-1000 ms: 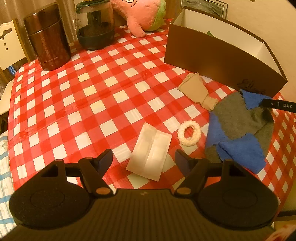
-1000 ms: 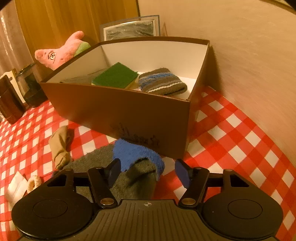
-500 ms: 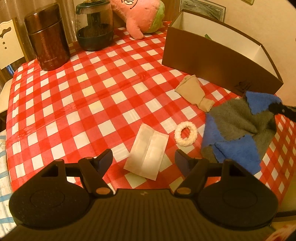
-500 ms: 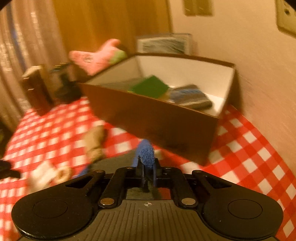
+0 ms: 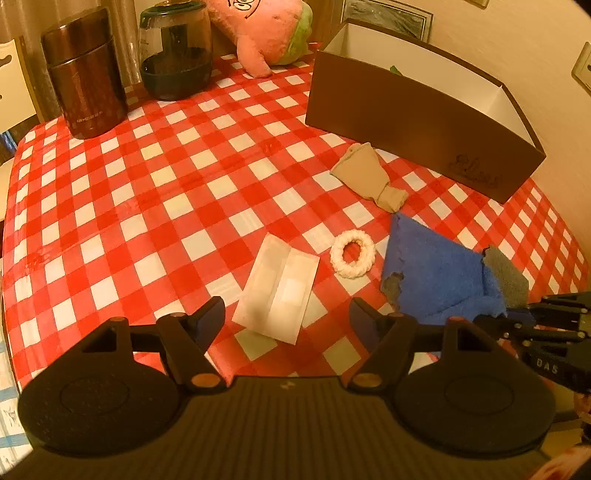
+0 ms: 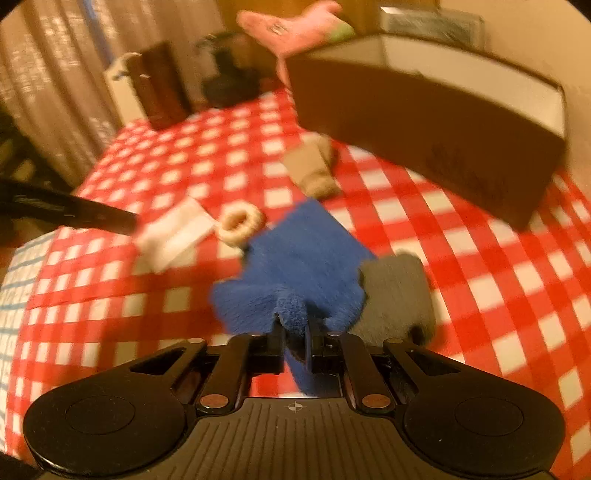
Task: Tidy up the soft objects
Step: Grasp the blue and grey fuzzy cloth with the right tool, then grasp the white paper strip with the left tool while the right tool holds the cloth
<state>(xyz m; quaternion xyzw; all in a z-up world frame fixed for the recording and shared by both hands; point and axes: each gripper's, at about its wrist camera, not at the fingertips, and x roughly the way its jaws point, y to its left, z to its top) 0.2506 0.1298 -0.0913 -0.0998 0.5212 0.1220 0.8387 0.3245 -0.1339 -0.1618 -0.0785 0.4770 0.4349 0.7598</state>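
A blue and grey cloth (image 5: 439,273) (image 6: 303,266) lies on the red checked table near its right front. My right gripper (image 6: 295,332) is shut on a blue corner of it and shows at the right edge of the left wrist view (image 5: 532,317). My left gripper (image 5: 288,317) hovers open above a flat white packet (image 5: 277,288) (image 6: 173,236), holding nothing. A cream scrunchie (image 5: 352,253) (image 6: 240,221) and a beige sock (image 5: 369,177) (image 6: 310,170) lie between the cloth and the brown box (image 5: 417,114) (image 6: 424,122).
A pink plush toy (image 5: 266,29) sits at the back beside a glass jar (image 5: 175,51) and a brown metal canister (image 5: 86,74). The wall runs close behind the box on the right. The table's edge curves away at the left and front.
My right gripper closed on the blue corner of the cloth and pulled it back from the box, folding it over so more blue shows. The left gripper stayed put.
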